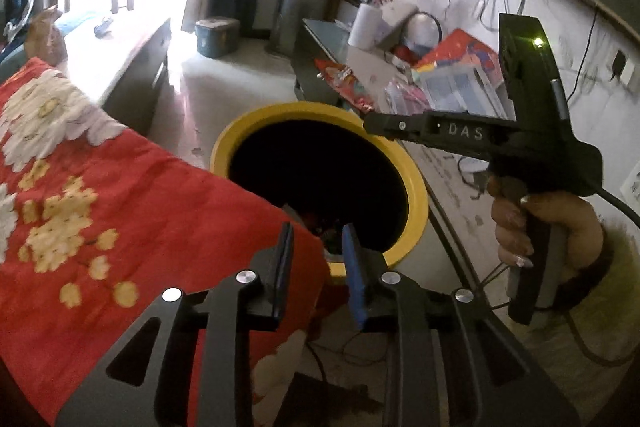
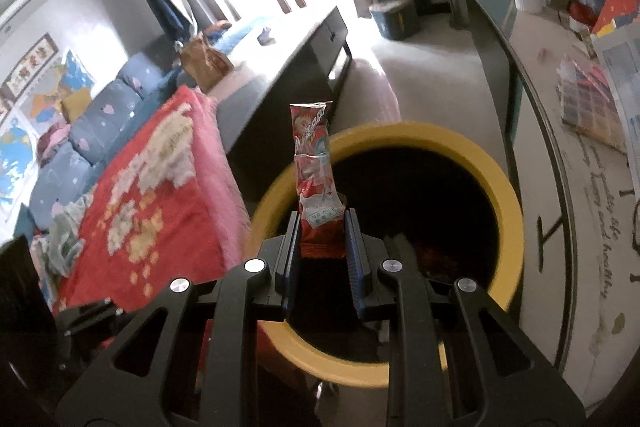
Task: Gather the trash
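Bin [image 2: 508, 223] btwn bed [image 2: 168, 195] at left & table [image 2: 560, 187] at right.

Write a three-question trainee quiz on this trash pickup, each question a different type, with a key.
1. True or false: the right tongs grip a red snack wrapper.
2. Multiple choice: the bin's rim is A) blue B) yellow C) white.
3. Fill in: the left tongs hold ____.

Key: 1 true. 2 B. 3 nothing; their jaws stand apart above the bin, beside the red floral blanket.
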